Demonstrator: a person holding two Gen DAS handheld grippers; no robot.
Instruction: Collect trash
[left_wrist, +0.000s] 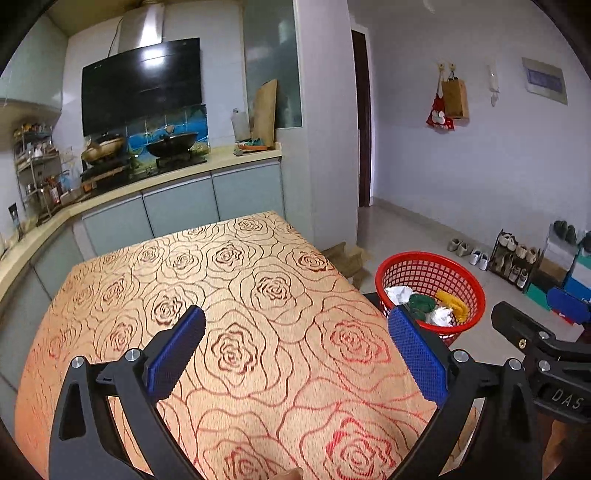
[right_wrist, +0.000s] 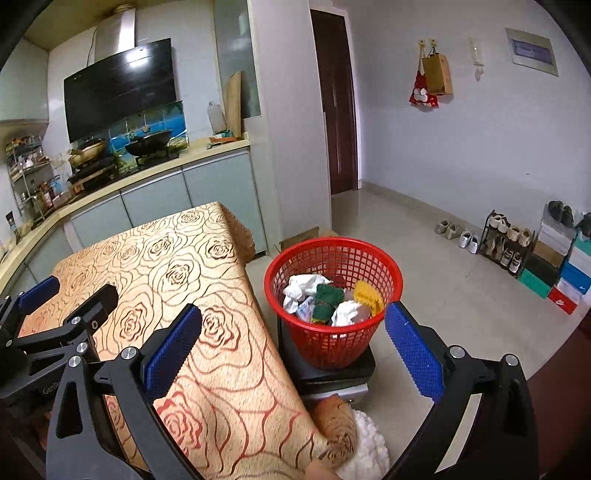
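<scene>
A red mesh basket (right_wrist: 334, 325) stands on a black stool (right_wrist: 332, 373) just right of the table (right_wrist: 177, 280). It holds white crumpled paper (right_wrist: 301, 288), green sponges (right_wrist: 325, 301) and a yellow piece (right_wrist: 367, 295). The basket also shows in the left wrist view (left_wrist: 430, 275). My left gripper (left_wrist: 295, 350) is open and empty above the rose-patterned tablecloth (left_wrist: 236, 302). My right gripper (right_wrist: 291, 347) is open and empty over the table's right edge, near the basket. The left gripper also shows at the left edge of the right wrist view (right_wrist: 66, 295).
A kitchen counter (left_wrist: 177, 177) with a stove and woks runs behind the table. A shoe rack (right_wrist: 506, 240) and stacked boxes (right_wrist: 561, 273) line the right wall. A doorway (right_wrist: 334, 103) opens at the back. A white fluffy cushion (right_wrist: 365, 446) lies below the table's near corner.
</scene>
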